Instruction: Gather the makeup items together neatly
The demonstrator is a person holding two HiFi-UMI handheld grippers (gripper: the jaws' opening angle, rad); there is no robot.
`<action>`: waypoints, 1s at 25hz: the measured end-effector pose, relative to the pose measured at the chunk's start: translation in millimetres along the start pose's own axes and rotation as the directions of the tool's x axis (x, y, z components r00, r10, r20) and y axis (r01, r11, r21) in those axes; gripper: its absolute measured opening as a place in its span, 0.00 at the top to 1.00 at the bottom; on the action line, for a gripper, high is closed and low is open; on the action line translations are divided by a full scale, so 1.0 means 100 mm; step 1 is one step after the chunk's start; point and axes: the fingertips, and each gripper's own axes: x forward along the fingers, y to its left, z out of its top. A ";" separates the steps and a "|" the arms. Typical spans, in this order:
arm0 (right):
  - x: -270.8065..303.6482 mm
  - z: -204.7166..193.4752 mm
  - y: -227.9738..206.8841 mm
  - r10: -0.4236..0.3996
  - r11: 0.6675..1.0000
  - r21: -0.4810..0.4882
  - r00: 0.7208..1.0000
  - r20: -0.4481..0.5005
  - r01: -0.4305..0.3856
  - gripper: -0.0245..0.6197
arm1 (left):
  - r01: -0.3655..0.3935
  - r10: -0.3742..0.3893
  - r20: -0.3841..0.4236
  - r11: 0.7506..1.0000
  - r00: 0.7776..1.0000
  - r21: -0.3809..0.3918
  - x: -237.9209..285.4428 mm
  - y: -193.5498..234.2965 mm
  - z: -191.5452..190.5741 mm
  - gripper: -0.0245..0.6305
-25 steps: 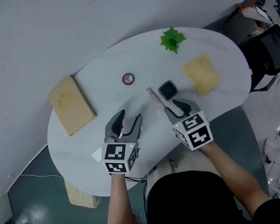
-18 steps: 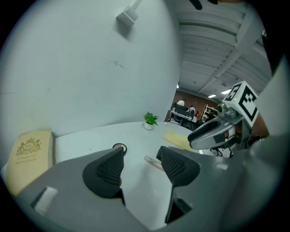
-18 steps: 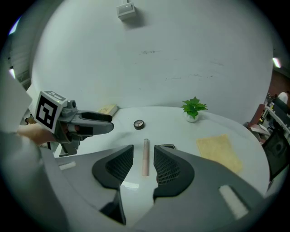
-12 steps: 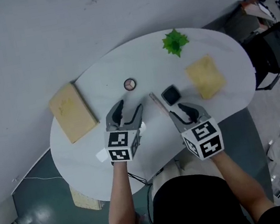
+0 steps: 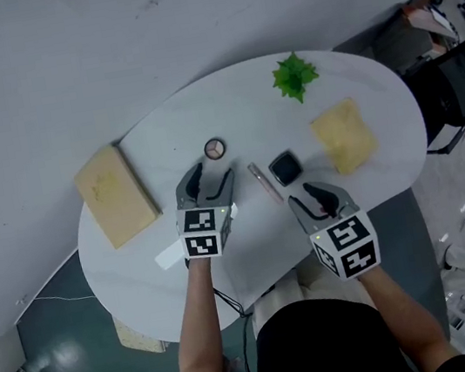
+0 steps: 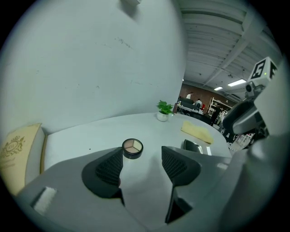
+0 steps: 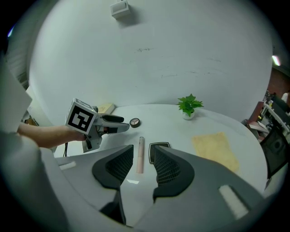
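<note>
On the white oval table point(image 5: 144, 133) lie a small round eyeshadow compact point(image 5: 215, 148), a pink tube point(image 5: 261, 182) and a black square compact point(image 5: 284, 167). My left gripper point(image 5: 212, 173) stands wide open just short of the round compact point(image 6: 132, 147), which shows beyond the gap between its jaws; nothing is between them. The right gripper point(image 5: 309, 196) is open with a narrow gap and holds nothing. Just ahead of it lie the tube point(image 7: 140, 155) and the black compact point(image 7: 158, 147), side by side. The left gripper point(image 7: 118, 123) points at the round compact point(image 7: 134, 122).
A small green plant point(image 5: 294, 76) stands at the table's far edge. A yellow cloth point(image 5: 344, 135) lies at the right and a tan book-like pad point(image 5: 113, 194) at the left. A white slip point(image 5: 170, 256) lies near the front edge. A black chair point(image 5: 454, 86) stands off the right end.
My left gripper has moved forward toward the round compact and its jaws have spread wider. The right gripper has drawn back from the tube and the black compact.
</note>
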 end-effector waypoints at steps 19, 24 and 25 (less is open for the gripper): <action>0.02 -0.01 -0.04 -0.010 1.000 0.016 1.000 -0.021 0.011 0.73 | -0.019 0.022 -0.058 0.998 0.998 0.060 0.46 0.16 -0.02 0.56; 0.02 -0.03 -0.07 -0.016 1.000 0.022 1.000 -0.022 0.017 0.73 | -0.030 0.034 -0.070 0.998 0.997 0.057 0.48 0.19 -0.02 0.59; 0.02 -0.03 -0.07 -0.016 1.000 0.022 1.000 -0.022 0.016 0.73 | -0.032 0.036 -0.071 0.998 0.997 0.060 0.48 0.19 -0.02 0.59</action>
